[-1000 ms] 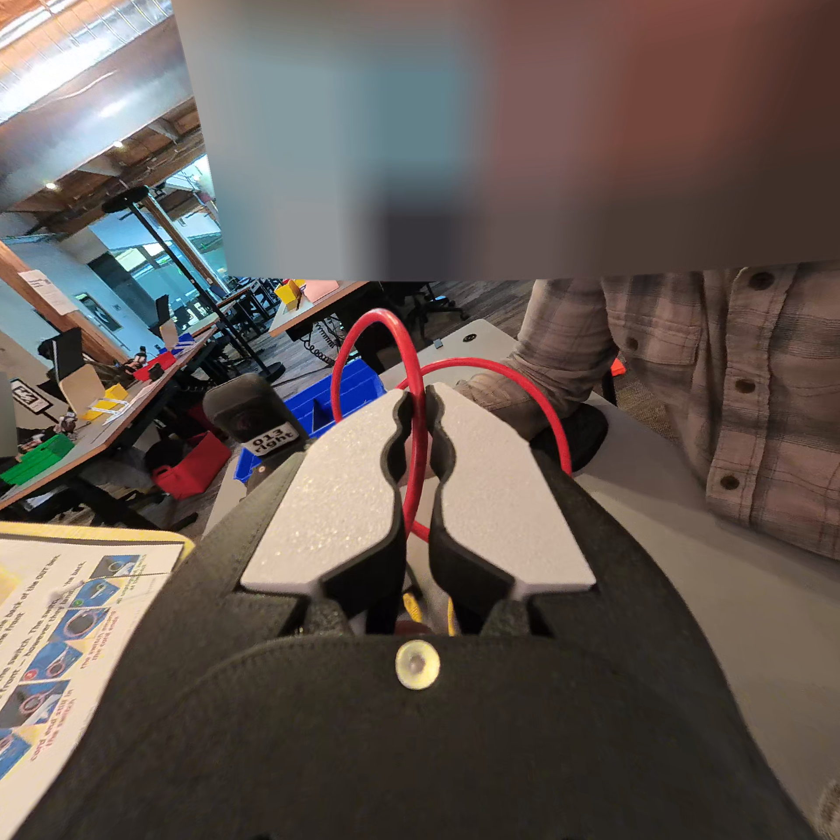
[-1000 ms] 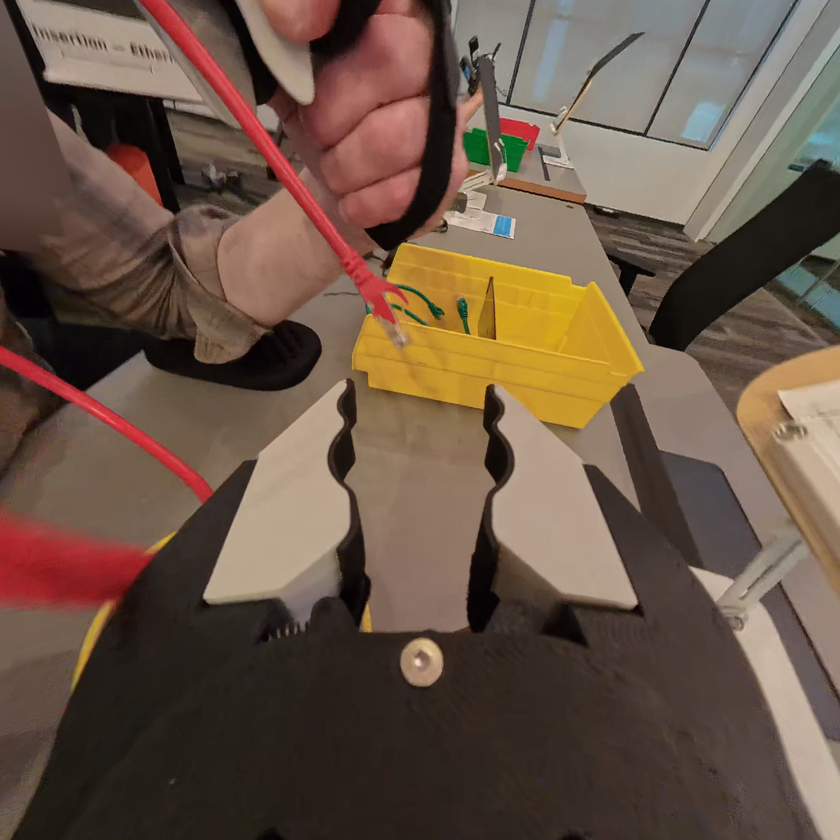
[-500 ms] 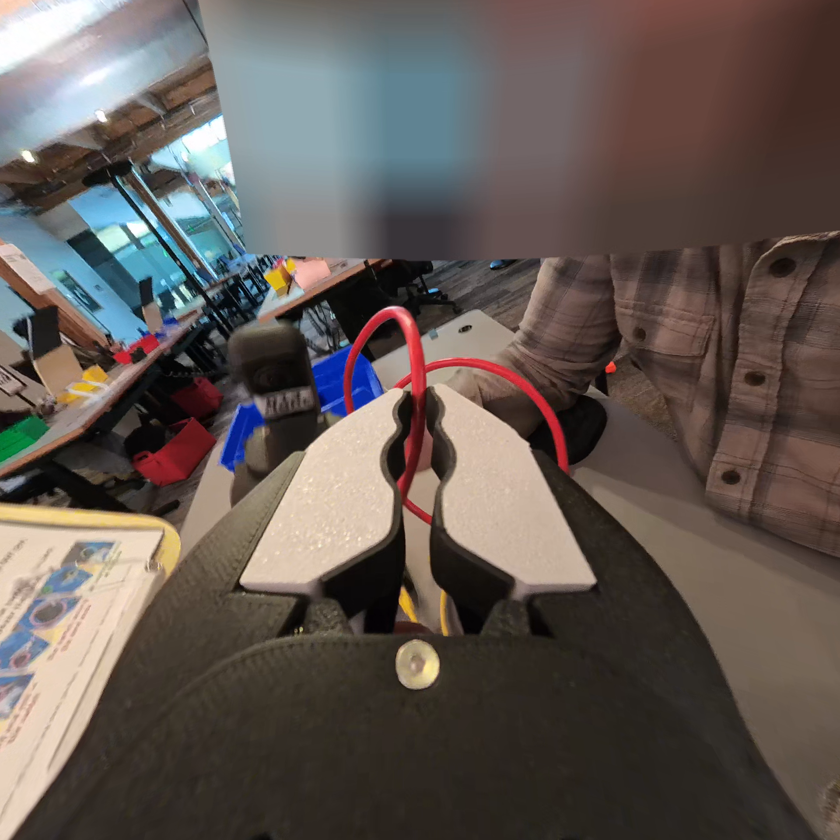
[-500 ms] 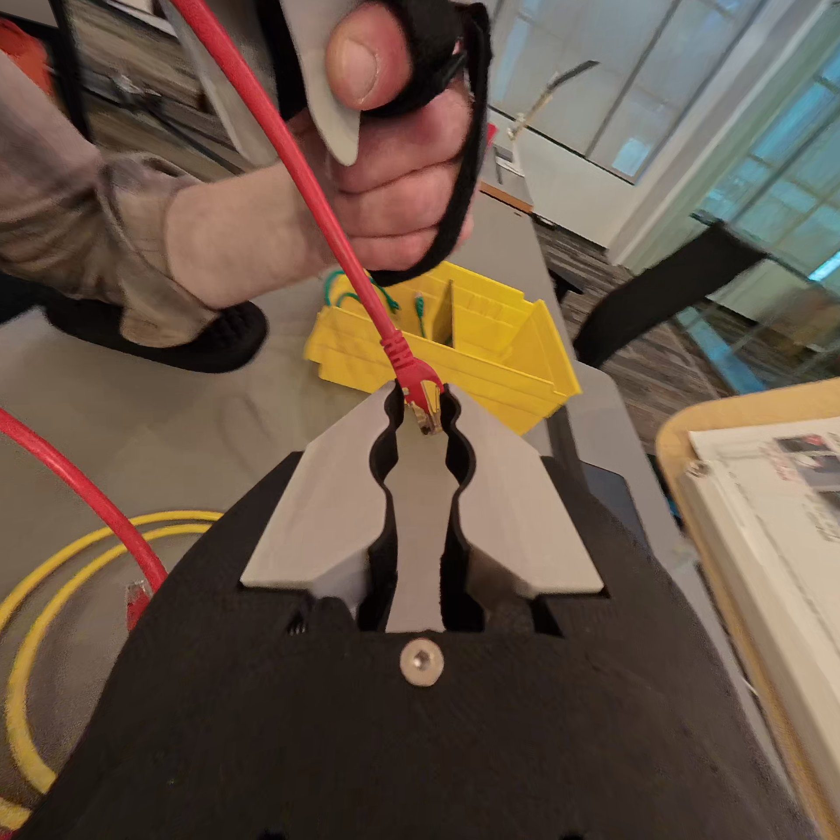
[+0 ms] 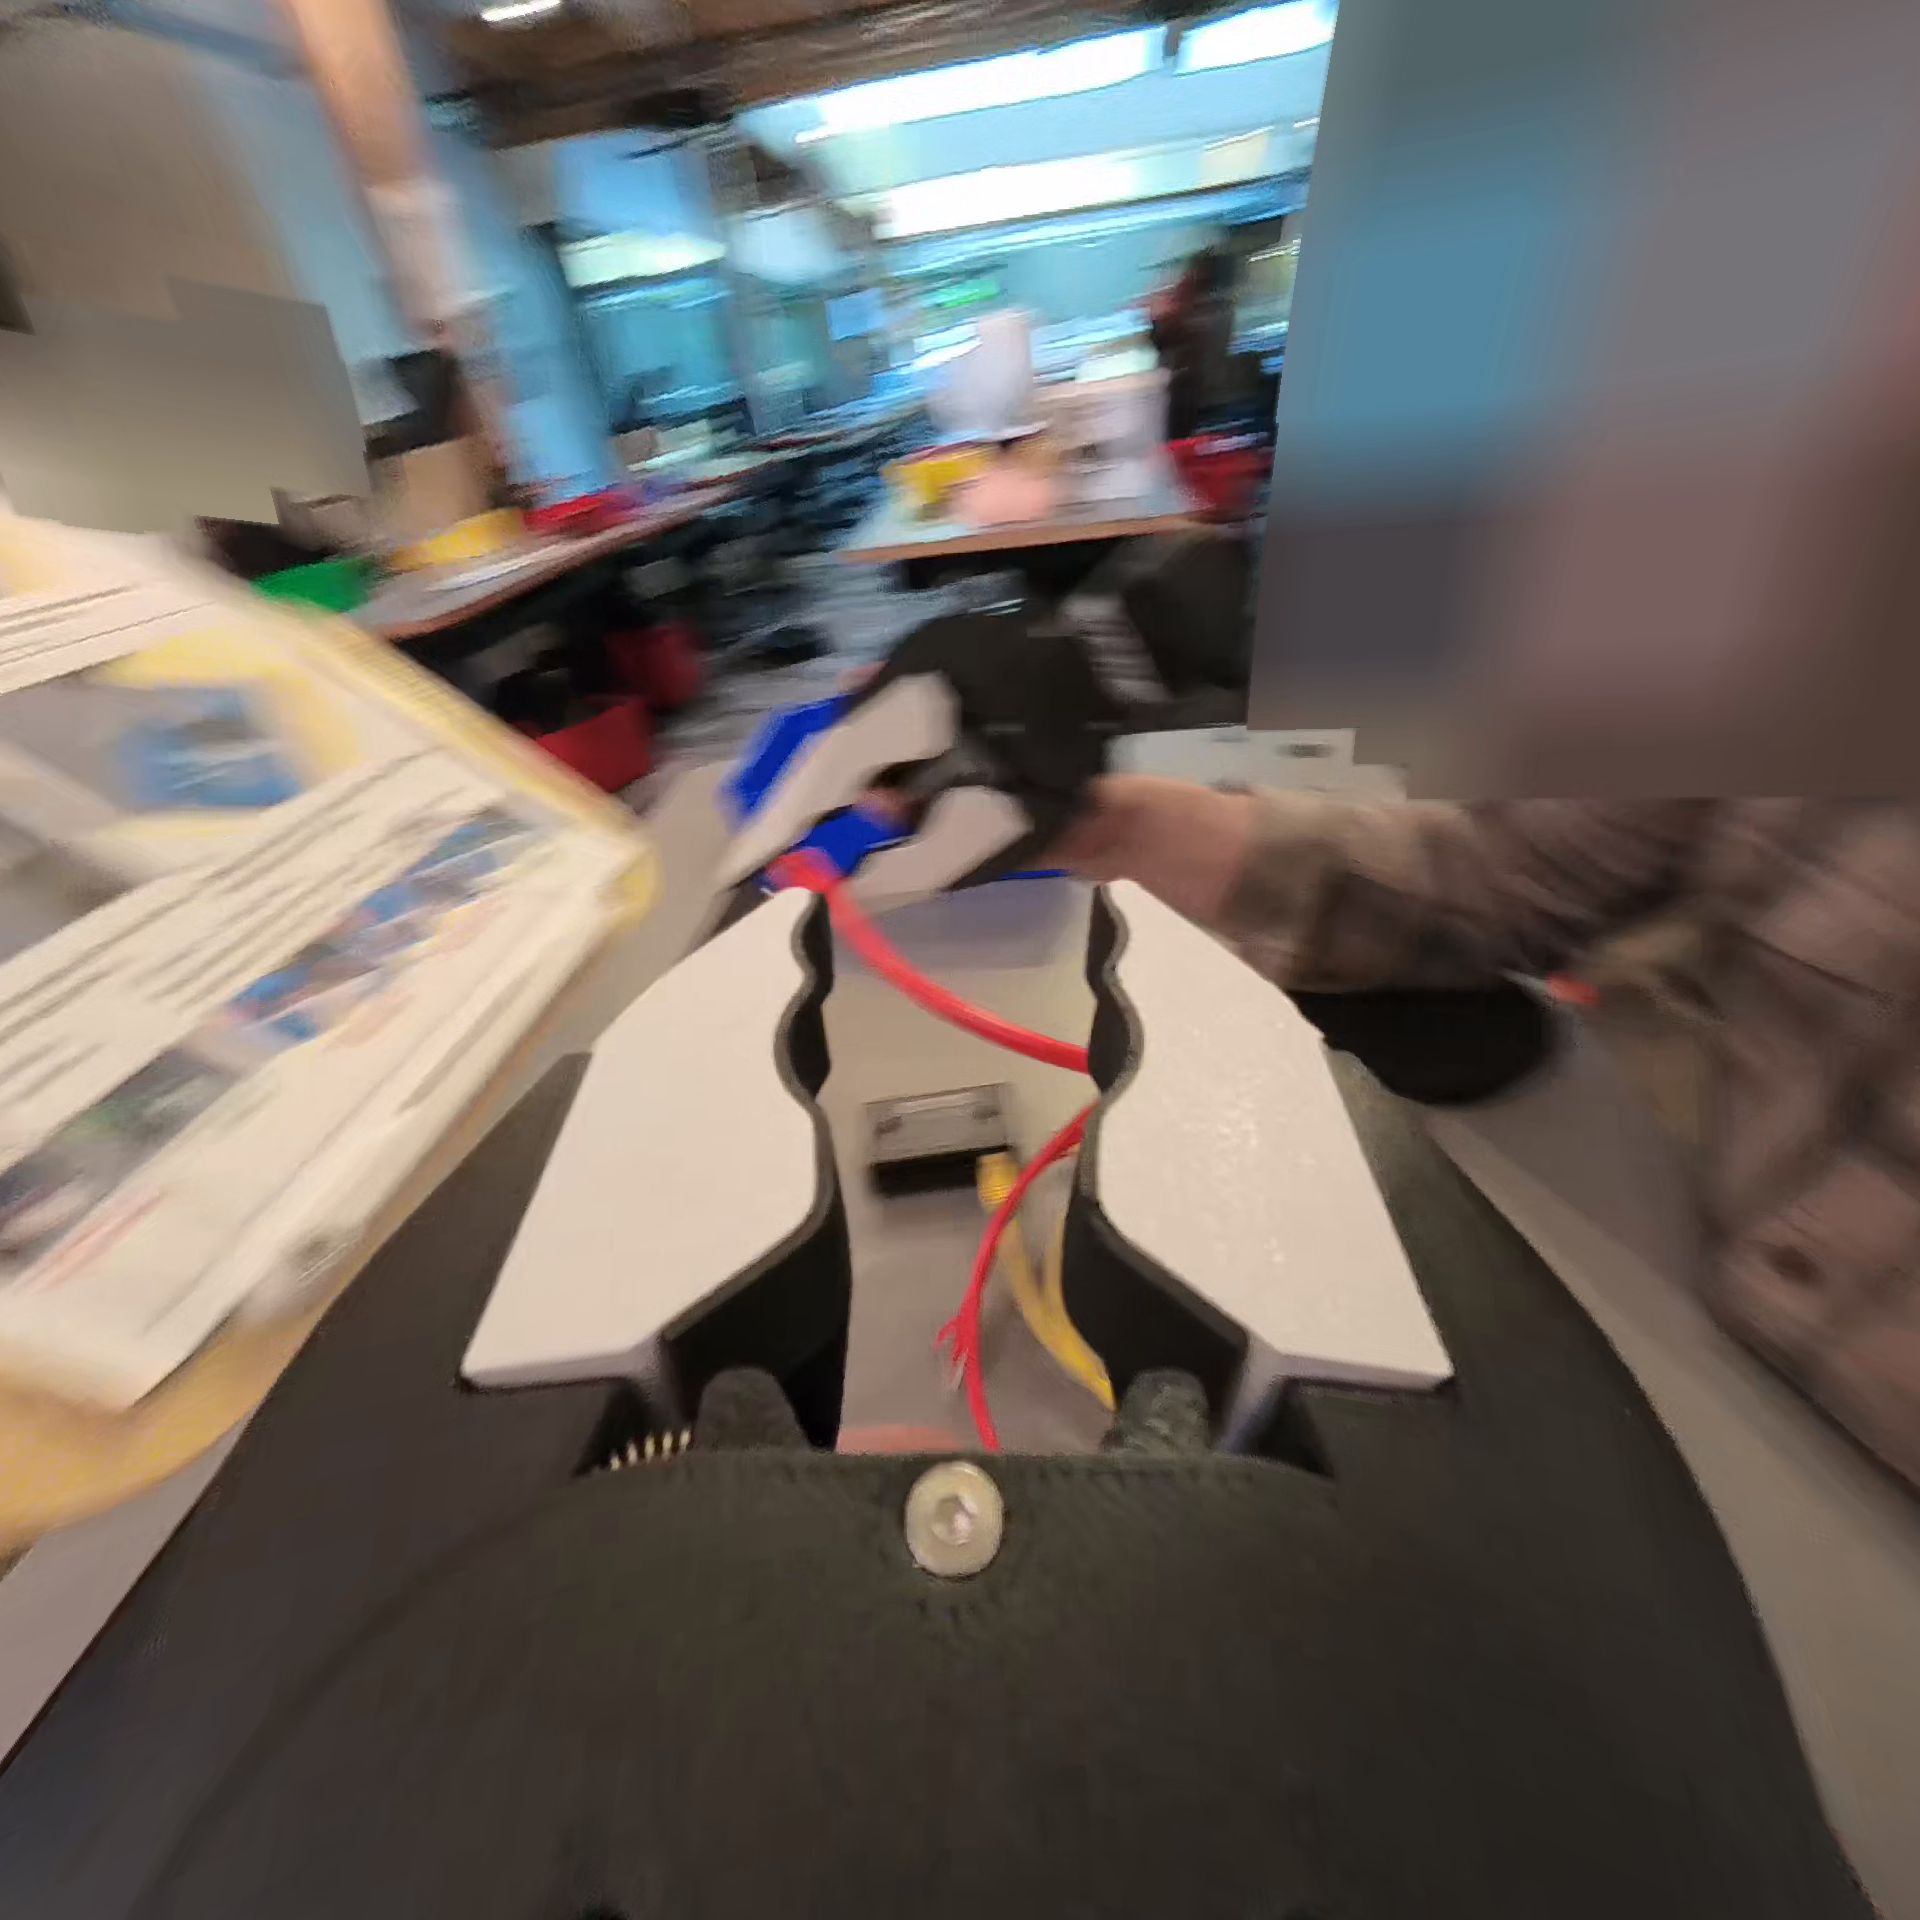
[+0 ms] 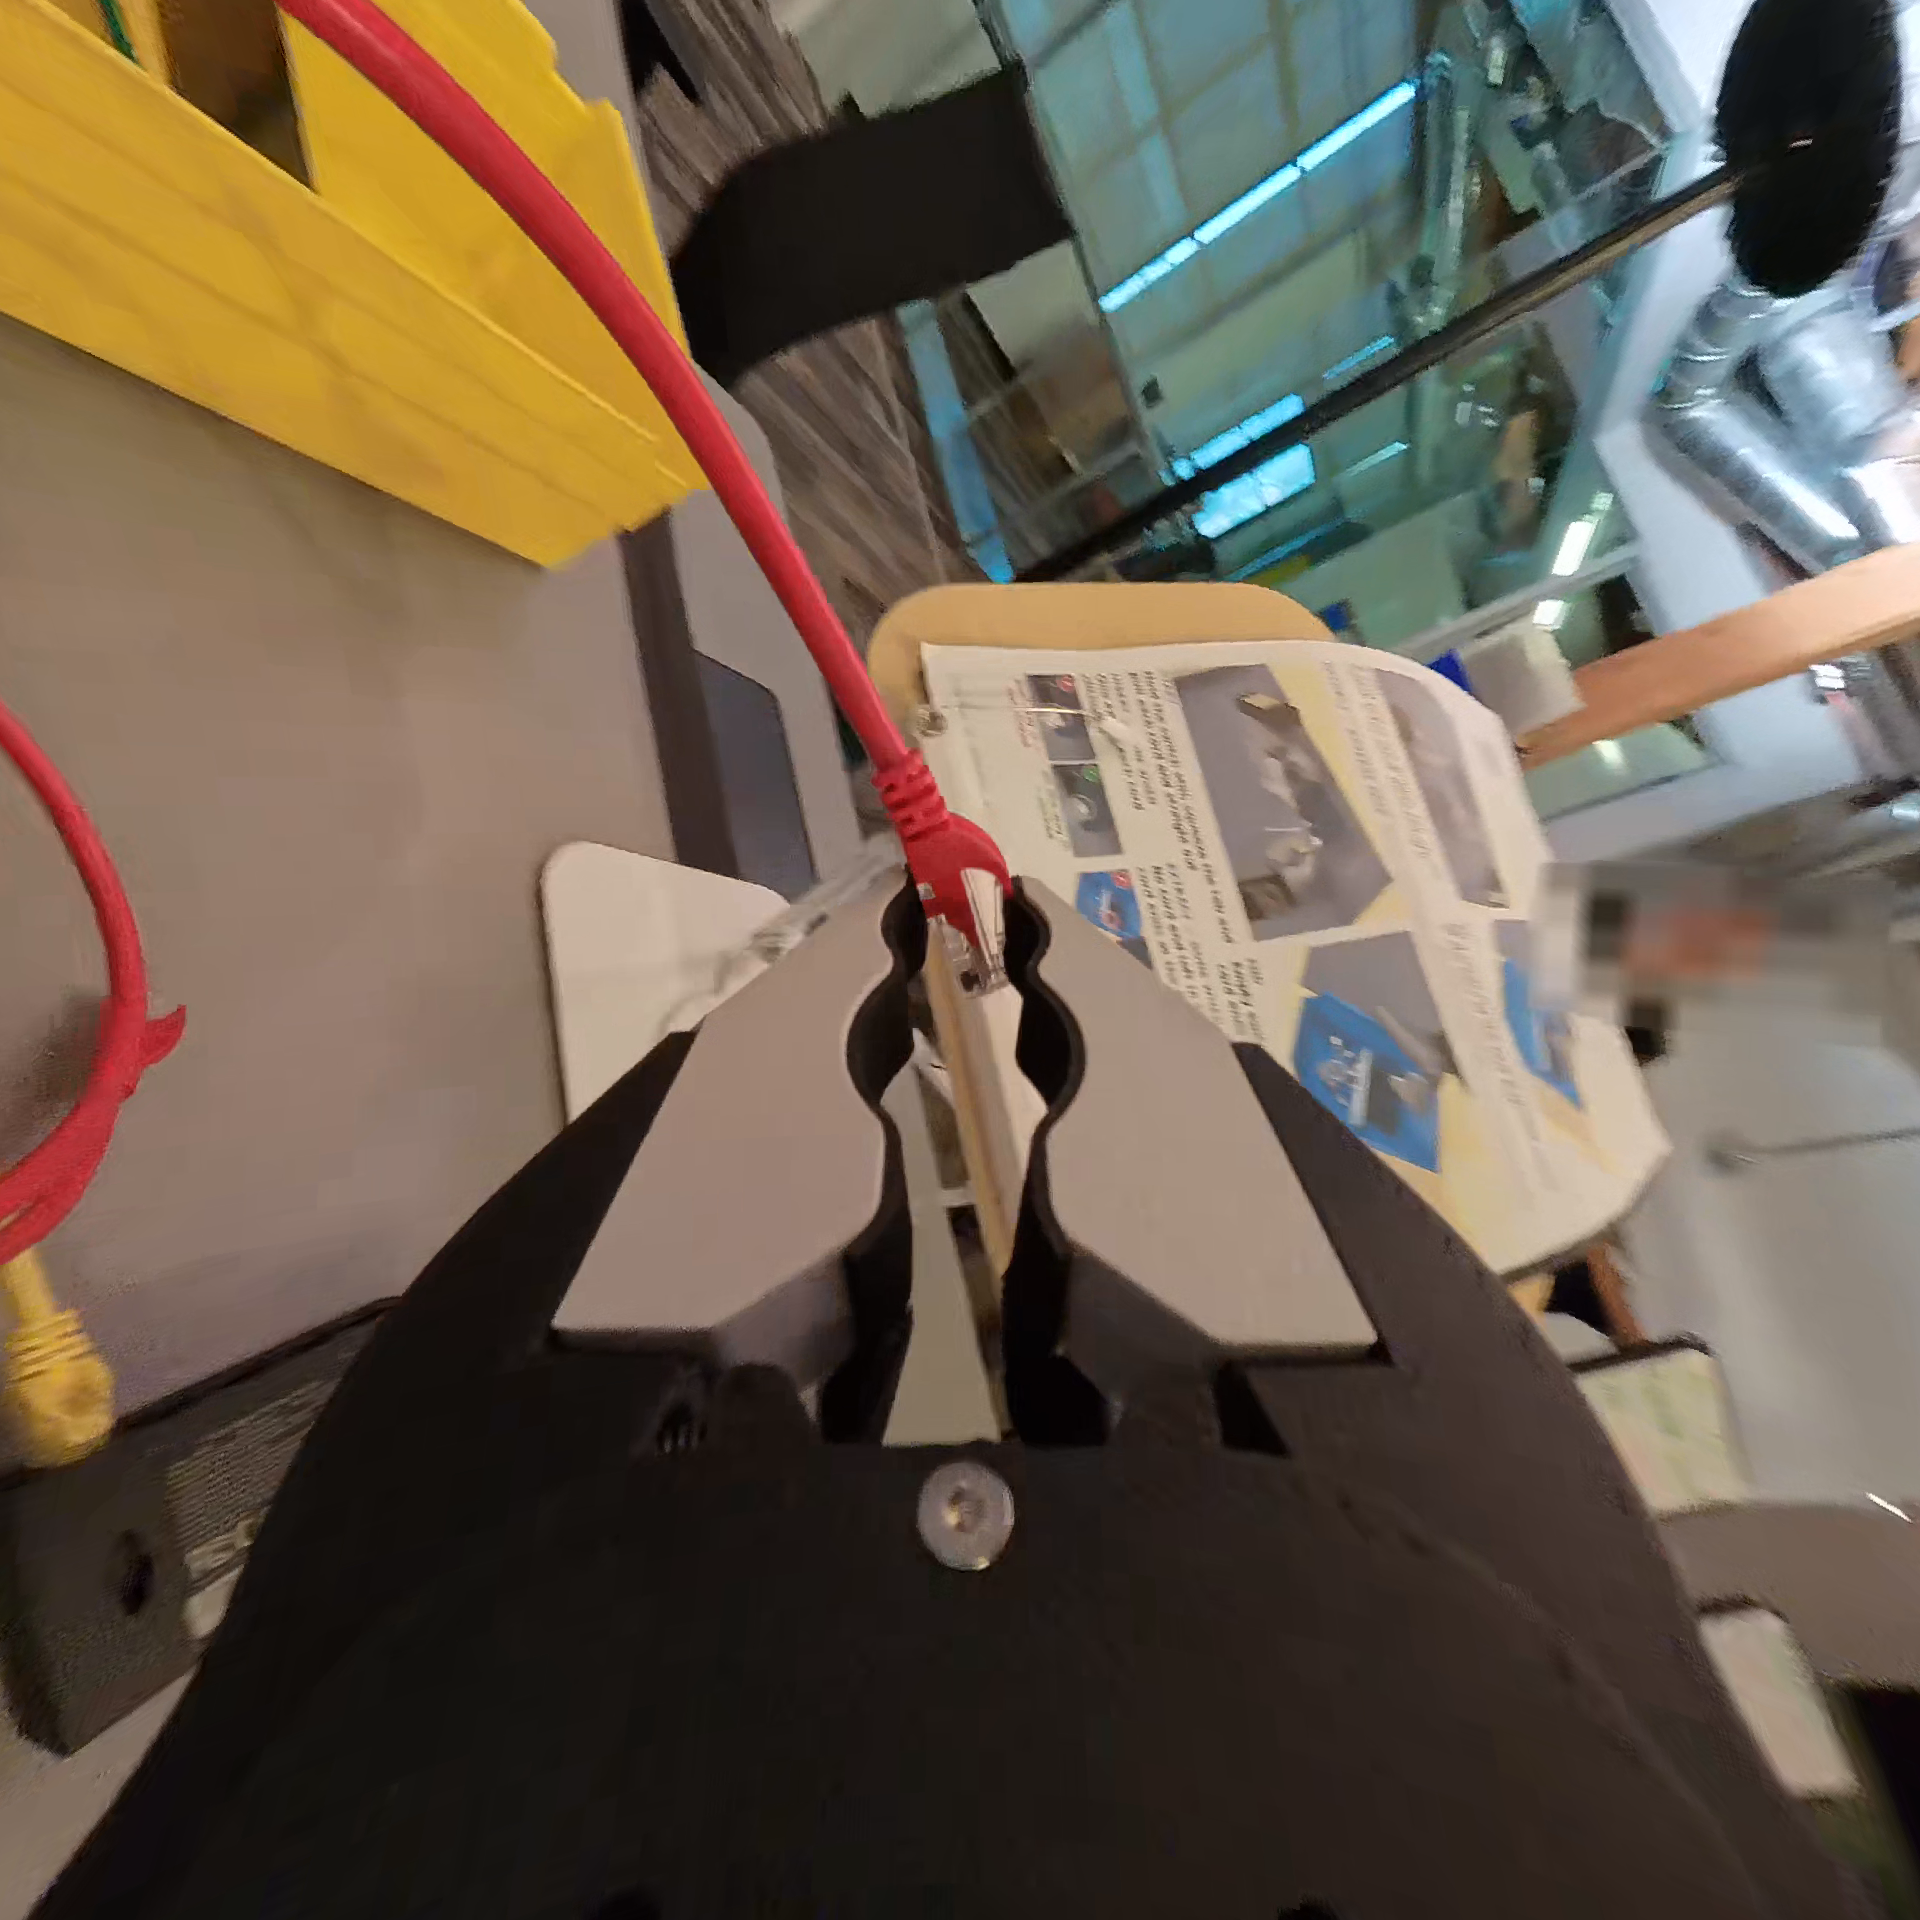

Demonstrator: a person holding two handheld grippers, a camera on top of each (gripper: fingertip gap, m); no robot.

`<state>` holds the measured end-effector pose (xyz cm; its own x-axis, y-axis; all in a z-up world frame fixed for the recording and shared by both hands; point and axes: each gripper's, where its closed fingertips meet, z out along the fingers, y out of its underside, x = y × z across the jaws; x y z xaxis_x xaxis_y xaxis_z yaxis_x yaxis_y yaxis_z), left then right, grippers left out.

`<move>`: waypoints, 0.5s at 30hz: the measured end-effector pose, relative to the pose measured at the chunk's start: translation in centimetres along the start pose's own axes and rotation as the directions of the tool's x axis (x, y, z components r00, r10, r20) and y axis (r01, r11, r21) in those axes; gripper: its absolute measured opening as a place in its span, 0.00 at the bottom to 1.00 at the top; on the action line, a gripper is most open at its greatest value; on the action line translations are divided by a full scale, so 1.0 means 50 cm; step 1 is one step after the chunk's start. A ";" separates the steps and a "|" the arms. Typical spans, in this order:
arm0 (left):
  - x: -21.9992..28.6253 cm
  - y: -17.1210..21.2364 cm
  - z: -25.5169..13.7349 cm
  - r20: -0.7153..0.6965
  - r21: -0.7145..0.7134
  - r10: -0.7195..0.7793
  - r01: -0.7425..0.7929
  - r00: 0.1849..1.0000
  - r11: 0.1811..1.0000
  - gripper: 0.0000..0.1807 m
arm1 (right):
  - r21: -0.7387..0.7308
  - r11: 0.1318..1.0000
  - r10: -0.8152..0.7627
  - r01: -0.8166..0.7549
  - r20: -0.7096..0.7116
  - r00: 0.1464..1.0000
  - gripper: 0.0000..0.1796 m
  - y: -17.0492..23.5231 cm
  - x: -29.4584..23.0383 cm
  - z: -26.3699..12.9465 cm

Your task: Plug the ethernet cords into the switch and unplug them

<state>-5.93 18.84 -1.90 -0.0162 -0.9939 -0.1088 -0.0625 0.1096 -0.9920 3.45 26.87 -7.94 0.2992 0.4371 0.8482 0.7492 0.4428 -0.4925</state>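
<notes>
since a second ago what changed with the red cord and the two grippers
The left gripper let go of the red cord and now stands open. The right gripper, open before, closed on the cord's plug, a handover. Both views have swung toward the switch. The yellow cord remains plugged in, and the yellow bin stays put.

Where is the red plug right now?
In the right wrist view, the red plug sits pinched at the tips of the right gripper, in front of the paper sheet.
</notes>
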 end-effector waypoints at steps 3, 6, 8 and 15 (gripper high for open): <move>-0.035 0.001 0.012 0.151 -0.064 -0.033 0.043 0.988 0.997 0.33 | -0.089 0.992 -0.096 0.088 -0.084 0.992 0.07 0.007 0.012 0.007; -0.046 0.006 0.042 0.234 -0.114 -0.022 0.050 0.972 0.992 0.36 | -0.163 0.972 -0.192 0.169 -0.138 0.972 0.06 0.004 0.009 0.020; -0.054 0.016 0.066 0.286 -0.158 -0.005 0.053 0.958 0.986 0.36 | -0.185 0.963 -0.226 0.194 -0.174 0.958 0.06 -0.007 0.005 0.028; -0.083 0.105 0.094 0.302 -0.309 -0.016 0.114 0.953 0.944 0.41 | -0.140 0.965 -0.250 0.223 -0.217 0.944 0.06 -0.067 -0.031 0.047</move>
<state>-1.50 23.52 -6.96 0.2868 -0.9520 -0.1069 -0.3688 -0.0067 -0.9295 -0.94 26.55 -8.06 0.2230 0.1323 0.9658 0.8722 0.4154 -0.2583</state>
